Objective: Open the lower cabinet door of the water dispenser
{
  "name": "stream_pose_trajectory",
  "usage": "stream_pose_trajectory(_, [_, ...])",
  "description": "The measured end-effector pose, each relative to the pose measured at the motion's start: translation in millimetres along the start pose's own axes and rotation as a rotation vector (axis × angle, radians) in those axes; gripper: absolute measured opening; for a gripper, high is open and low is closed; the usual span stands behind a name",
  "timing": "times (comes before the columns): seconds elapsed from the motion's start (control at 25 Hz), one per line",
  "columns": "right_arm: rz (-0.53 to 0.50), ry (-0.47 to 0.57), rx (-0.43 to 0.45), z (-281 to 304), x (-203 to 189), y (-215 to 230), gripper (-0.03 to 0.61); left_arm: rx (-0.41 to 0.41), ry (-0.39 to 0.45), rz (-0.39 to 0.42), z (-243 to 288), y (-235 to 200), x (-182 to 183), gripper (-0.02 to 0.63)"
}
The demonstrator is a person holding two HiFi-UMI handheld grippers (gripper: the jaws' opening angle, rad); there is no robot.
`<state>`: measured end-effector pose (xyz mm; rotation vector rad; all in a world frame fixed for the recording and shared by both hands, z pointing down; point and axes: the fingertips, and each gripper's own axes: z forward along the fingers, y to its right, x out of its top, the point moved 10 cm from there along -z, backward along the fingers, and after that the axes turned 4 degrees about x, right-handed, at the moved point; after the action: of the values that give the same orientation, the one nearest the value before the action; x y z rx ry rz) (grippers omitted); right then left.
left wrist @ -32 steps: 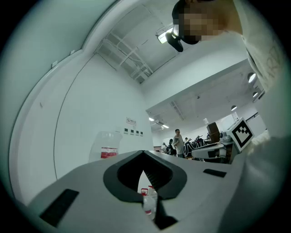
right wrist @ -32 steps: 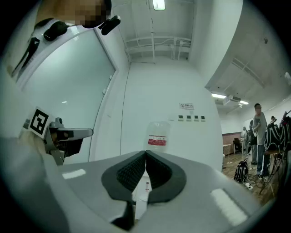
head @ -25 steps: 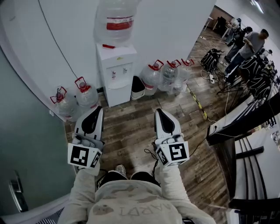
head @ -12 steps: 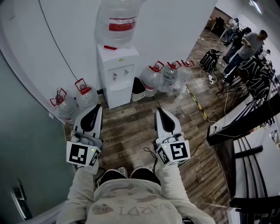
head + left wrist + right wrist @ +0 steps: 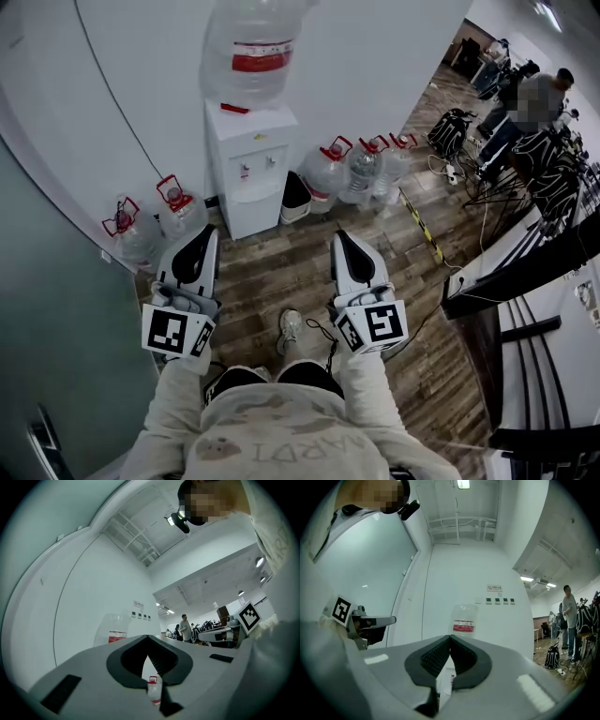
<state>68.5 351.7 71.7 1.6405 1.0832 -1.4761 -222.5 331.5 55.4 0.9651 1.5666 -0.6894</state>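
Note:
The white water dispenser (image 5: 247,157) stands against the wall with a large clear bottle (image 5: 249,49) on top; its lower cabinet door (image 5: 253,208) is closed. Both grippers are held out level, well short of it, over the wooden floor. My left gripper (image 5: 210,231) is shut with nothing in it, and my right gripper (image 5: 338,236) is shut and empty too. In the left gripper view the jaws of the left gripper (image 5: 147,636) meet at the tips, with a jug showing through the gap below. The right gripper (image 5: 450,637) points at the dispenser's bottle (image 5: 463,619).
Two water jugs (image 5: 145,220) stand left of the dispenser, several more (image 5: 361,161) and a black bin (image 5: 295,190) to its right. A grey-green door (image 5: 56,309) is at my left. Desks (image 5: 525,262), cables and people (image 5: 525,103) are at the right. My shoe (image 5: 291,328) is forward.
I have stepped toward the dispenser: one shoe has come forward between the grippers, and the jugs at the left have slid outward. Both grippers stay shut.

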Motion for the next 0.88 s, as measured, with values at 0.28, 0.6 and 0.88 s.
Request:
stream_pose_trajectory(0.28, [-0.007,0.006,0.017,50,-7,35,0.009,0.015,0.014,0.004,52,-20,-11,0.003])
stream_pose_trajectory(0.6, [-0.010,0.001,0.051,110,-14,96,0.009,0.049,0.016,-0.003,129,-31,-25,0.003])
stream_pose_trajectory(0.88, [-0.005,0.007,0.099,157,-20,147,0.009,0.097,0.014,0.005,182,-35,-35,0.003])
